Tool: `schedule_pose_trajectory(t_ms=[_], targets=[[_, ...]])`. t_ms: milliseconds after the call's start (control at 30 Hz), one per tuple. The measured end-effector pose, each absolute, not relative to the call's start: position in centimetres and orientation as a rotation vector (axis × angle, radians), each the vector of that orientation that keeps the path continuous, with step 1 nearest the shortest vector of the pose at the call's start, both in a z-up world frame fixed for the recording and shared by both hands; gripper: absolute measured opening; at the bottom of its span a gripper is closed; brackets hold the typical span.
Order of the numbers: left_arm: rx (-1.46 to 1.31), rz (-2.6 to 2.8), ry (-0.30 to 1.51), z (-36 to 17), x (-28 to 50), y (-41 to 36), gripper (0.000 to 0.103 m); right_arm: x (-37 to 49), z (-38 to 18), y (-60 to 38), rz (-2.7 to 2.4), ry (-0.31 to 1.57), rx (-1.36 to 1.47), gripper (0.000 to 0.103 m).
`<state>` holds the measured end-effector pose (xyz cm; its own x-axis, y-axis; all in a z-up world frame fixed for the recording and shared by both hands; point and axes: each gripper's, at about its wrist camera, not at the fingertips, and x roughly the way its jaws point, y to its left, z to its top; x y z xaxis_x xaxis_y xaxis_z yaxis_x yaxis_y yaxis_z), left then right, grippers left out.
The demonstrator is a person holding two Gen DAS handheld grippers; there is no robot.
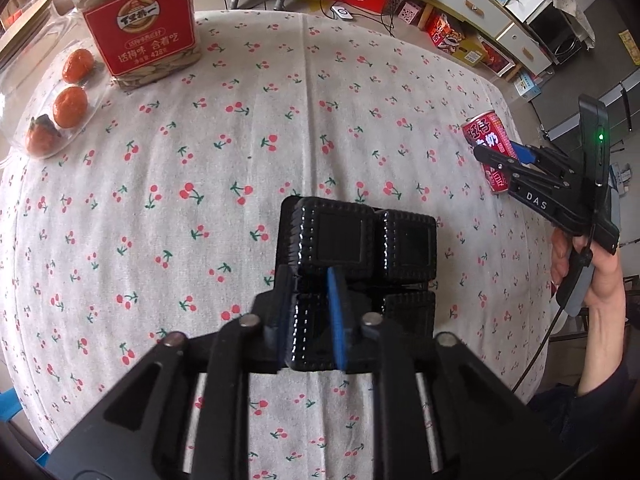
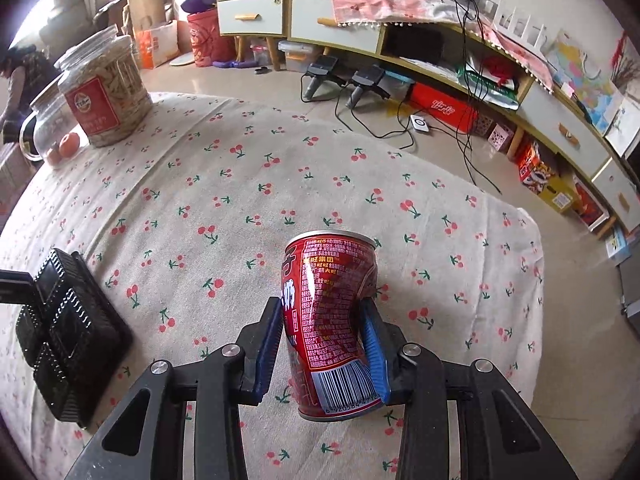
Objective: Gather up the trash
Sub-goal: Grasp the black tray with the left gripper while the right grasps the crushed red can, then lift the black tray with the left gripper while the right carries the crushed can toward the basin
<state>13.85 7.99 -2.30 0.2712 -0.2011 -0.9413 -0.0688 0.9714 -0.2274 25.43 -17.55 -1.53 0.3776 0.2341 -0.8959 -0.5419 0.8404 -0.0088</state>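
Note:
My left gripper [image 1: 310, 312] is shut on the near corner of a black plastic food tray [image 1: 360, 248] with four square wells, over the cherry-print tablecloth [image 1: 200, 160]. The tray also shows at the left edge of the right wrist view [image 2: 68, 332]. My right gripper [image 2: 326, 336] is shut on a dented red drink can [image 2: 332, 320] and holds it tilted above the cloth. In the left wrist view the can [image 1: 486, 140] and the right gripper [image 1: 504, 160] are at the far right.
A big clear jar of seeds with a red label [image 1: 140, 20] stands at the back left, with small oranges in a clear dish [image 1: 70, 106] beside it. A clear glass pitcher [image 2: 48, 120] stands by the jar. Shelves, cables and boxes [image 2: 440, 108] lie beyond the table's far edge.

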Motion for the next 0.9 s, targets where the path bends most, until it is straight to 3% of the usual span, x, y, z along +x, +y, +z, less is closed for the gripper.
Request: schedule_pose_trajectory(t_ms=[67,900], targets=[[-0.224,-0.076,1.286,-2.3,14.0,7.7,0.05,25.5,-1.4,-18.1,0.503,1.09,-0.302,0.039],[-0.139,-0.087,1.278,-3.3,15.6,4.9,0.049,25.7,-1.0,-21.9,0.498,1.198,-0.105,0.038]])
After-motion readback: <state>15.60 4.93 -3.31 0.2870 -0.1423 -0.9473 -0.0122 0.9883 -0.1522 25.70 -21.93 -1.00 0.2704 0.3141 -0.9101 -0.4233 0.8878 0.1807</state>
